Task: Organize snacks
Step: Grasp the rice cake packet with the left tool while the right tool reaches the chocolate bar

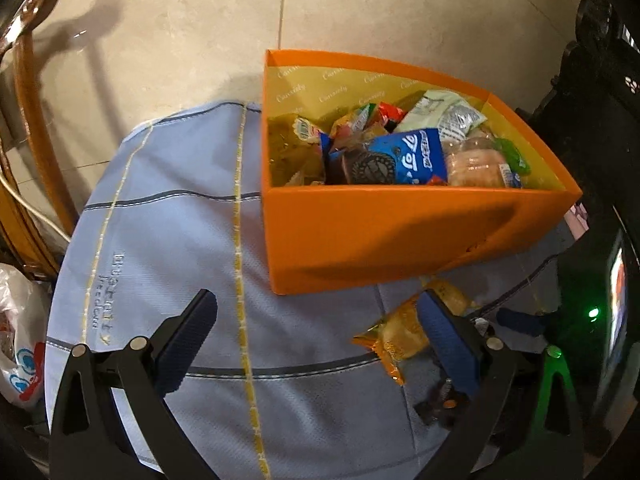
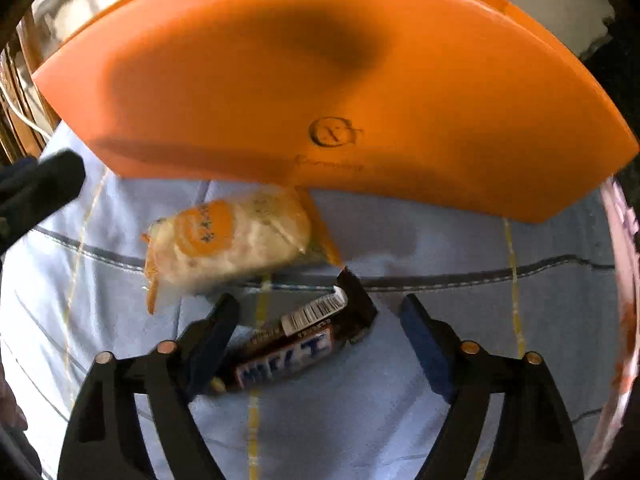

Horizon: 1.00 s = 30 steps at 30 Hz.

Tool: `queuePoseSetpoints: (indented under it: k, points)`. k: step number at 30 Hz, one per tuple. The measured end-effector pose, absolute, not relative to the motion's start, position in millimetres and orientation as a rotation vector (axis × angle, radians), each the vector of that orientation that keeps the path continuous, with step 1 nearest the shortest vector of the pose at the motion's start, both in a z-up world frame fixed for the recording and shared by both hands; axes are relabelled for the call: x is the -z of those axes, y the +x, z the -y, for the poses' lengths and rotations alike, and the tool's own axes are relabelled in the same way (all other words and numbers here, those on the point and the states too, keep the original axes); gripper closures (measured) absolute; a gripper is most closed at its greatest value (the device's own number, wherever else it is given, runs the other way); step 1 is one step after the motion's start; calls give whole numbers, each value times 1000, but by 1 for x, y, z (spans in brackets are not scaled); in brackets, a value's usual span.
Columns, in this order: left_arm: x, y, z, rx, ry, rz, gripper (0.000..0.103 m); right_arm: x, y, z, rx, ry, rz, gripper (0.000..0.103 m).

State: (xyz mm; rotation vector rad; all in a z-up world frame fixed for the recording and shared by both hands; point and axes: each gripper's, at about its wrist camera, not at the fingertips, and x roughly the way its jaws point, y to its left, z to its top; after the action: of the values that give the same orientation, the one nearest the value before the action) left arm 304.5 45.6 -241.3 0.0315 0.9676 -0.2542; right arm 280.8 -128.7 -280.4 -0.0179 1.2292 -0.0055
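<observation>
An orange box (image 1: 360,232) stands on the blue cloth, filled with several snack packs, a blue cookie pack (image 1: 404,156) on top. A yellow-orange wrapped snack (image 1: 400,332) lies on the cloth in front of the box, just left of my left gripper's right finger. My left gripper (image 1: 316,328) is open and empty above the cloth. In the right wrist view the box wall (image 2: 320,92) fills the top, the wrapped snack (image 2: 232,240) lies before it, and a dark chocolate bar (image 2: 296,348) lies between the fingers of my open right gripper (image 2: 320,328), near the left one.
The blue checked cloth (image 1: 180,220) covers a round table over a tiled floor (image 1: 180,40). A wooden chair (image 1: 32,120) and a plastic bag (image 1: 20,340) stand at the left. Dark equipment with a green light (image 1: 592,312) is at the right.
</observation>
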Motion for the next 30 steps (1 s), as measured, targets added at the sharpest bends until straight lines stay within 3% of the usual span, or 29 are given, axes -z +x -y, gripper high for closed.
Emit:
queuePoseSetpoints:
  k: [13, 20, 22, 24, 26, 29, 30]
  points:
    - [275, 298, 43, 402, 273, -941, 5, 277, 235, 187, -9, 17, -1217, 17]
    - [306, 308, 40, 275, 260, -1060, 5, 281, 228, 180, -14, 2, -1220, 17]
    - [303, 302, 38, 301, 266, -1027, 21, 279, 226, 181, -45, -15, -1212, 26]
    - [300, 294, 41, 328, 306, -991, 46, 277, 226, 170, -62, -23, -1201, 34]
    - [298, 287, 44, 346, 332, -969, 55, 275, 227, 170, -61, -23, -1190, 44]
    - [295, 286, 43, 357, 294, -960, 51, 277, 212, 164, -64, -27, -1183, 46]
    - [294, 286, 43, 358, 292, -954, 32, 277, 212, 164, -67, -33, -1182, 46]
